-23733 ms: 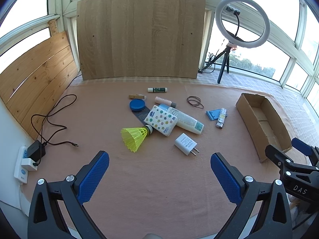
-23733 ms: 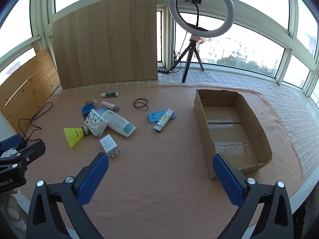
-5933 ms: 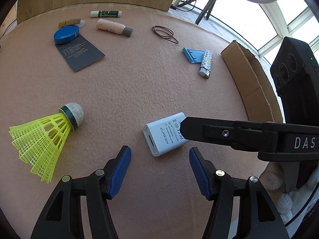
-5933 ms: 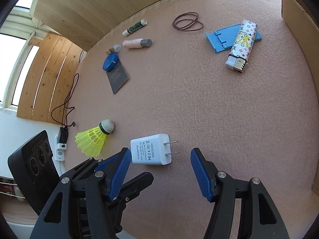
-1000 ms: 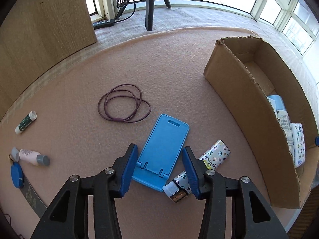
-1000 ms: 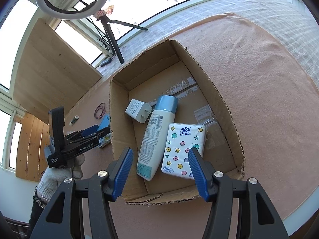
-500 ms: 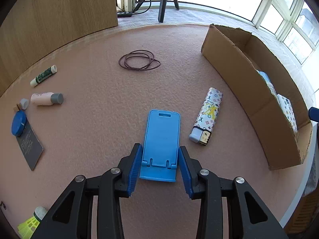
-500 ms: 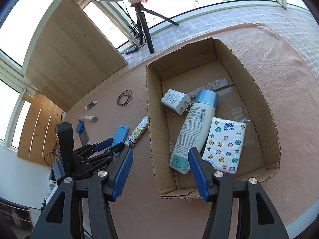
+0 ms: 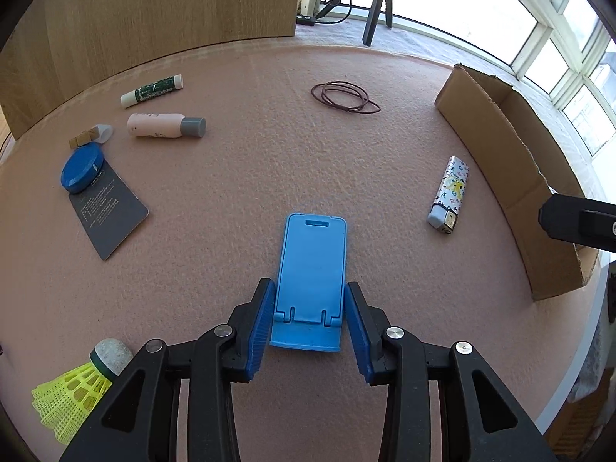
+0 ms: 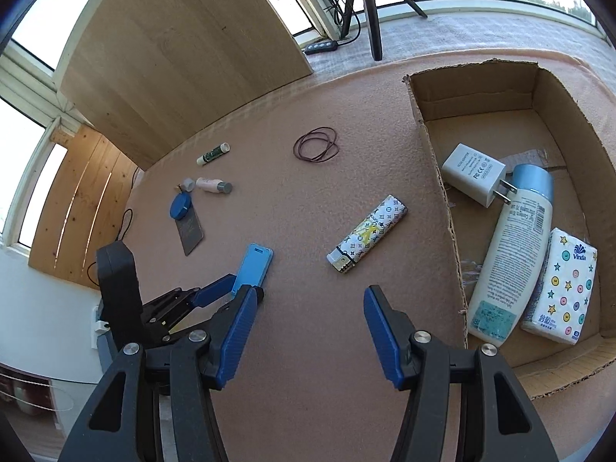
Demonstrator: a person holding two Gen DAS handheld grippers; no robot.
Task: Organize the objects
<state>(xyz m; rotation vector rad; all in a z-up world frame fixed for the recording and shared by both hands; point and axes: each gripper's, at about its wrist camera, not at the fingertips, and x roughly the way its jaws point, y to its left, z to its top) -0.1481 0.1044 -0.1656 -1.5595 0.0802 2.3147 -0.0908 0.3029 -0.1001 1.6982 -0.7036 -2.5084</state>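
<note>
Since half a second ago the left gripper (image 9: 310, 317) has carried the blue phone stand (image 9: 312, 269) up and back from the mat, so the lighter (image 9: 449, 195) now lies well off at 2 o'clock rather than just beside it. Its pads (image 9: 261, 323) are clamped on the stand's hinged foot, one on each side — the flat back plate juts forward, unsupported. The right gripper (image 10: 308, 331) hangs over bare mat with its jaws wide apart and nothing between them.

To finish the step well, I would keep the squeeze steady and the stand level, swing it toward the cardboard box (image 9: 500, 142) at 2 to 3 o'clock, and clear the near wall before lowering. Inside, the charger (image 10: 474, 179), lotion bottle (image 10: 508, 254) and tissue pack (image 10: 562, 288) crowd the near half, so the far end looks the better landing spot.

Left on the mat — hair ties (image 9: 344, 97) at 12, two small tubes (image 9: 165, 125) at 10, the shuttlecock (image 9: 77, 389) at 8.
</note>
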